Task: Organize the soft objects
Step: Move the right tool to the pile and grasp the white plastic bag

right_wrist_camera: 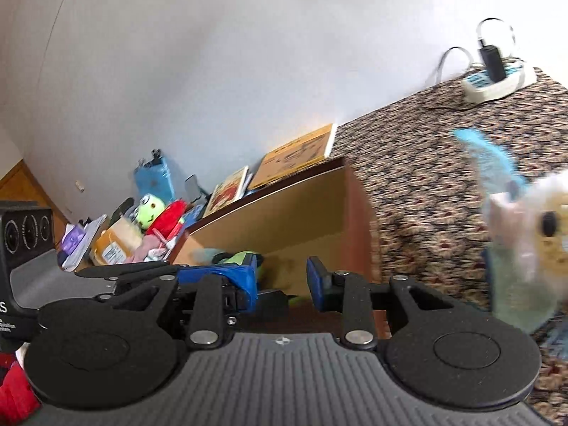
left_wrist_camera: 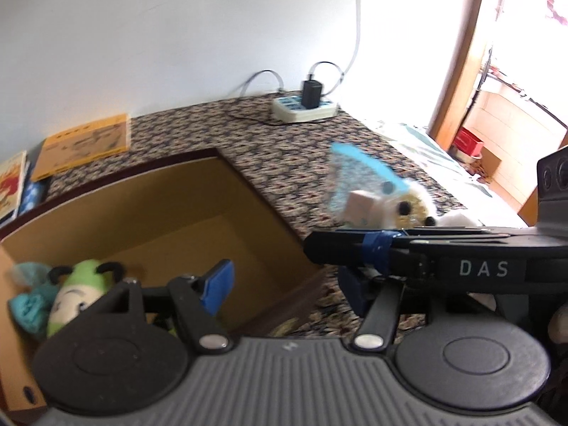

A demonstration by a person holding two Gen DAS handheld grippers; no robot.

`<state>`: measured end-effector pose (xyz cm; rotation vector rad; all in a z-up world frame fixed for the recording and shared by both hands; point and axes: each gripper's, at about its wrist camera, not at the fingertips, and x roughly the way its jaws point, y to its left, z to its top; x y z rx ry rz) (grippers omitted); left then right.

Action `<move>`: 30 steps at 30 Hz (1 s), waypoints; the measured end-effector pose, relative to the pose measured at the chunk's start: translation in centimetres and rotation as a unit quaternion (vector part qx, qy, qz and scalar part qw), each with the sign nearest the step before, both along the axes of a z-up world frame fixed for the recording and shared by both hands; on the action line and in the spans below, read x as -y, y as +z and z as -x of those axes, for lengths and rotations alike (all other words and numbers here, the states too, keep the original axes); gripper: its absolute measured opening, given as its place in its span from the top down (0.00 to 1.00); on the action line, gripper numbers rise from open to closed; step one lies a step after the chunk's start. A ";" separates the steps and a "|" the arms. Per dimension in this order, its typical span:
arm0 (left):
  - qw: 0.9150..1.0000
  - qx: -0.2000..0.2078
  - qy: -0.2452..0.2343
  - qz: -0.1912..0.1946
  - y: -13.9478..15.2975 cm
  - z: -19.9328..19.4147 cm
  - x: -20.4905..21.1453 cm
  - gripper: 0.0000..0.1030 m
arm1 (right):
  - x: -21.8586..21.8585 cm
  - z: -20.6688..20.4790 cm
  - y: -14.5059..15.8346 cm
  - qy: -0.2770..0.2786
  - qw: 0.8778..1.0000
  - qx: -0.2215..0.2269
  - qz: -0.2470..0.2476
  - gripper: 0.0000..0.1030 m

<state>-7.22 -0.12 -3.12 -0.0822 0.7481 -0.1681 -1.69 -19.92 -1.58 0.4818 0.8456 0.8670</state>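
Patterned surface [left_wrist_camera: 284, 149], possibly carpeted, seen bearing open cardboard box [left_wrist_camera: 149, 191], white power strip [left_wrist_camera: 305, 108], orange booklet [left_wrist_camera: 85, 145], blurred bagged plush toy [left_wrist_camera: 383, 202].

The left tongs [left_wrist_camera: 287, 287] stand open with nothing between the blue pads, over the rim of a cardboard box [left_wrist_camera: 198, 195]. A green plush toy [left_wrist_camera: 76, 294] lies in the box's near left corner. The other tongs [left_wrist_camera: 419, 248] cross from the right. Behind them, a bagged plush toy [left_wrist_camera: 369, 195] rests on the patterned desk [left_wrist_camera: 284, 149]. A power strip [left_wrist_camera: 305, 108] sits by the wall.
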 end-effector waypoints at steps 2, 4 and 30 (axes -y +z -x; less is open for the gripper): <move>1.000 -0.001 -0.010 0.000 0.1 -0.5 1.3 0.39 | 1.5 -0.2 -0.2 -0.012 1.000 -0.005 0.002 0.87; 1.000 -0.004 -0.023 0.000 0.0 -1.2 3.0 0.39 | 3.3 -0.4 -0.5 -0.024 1.000 -0.011 0.004 0.87; 0.985 -0.083 -0.149 0.020 -4.7 -9.5 19.9 0.37 | 19.8 -5.7 -5.1 -0.159 0.985 -0.065 0.027 0.86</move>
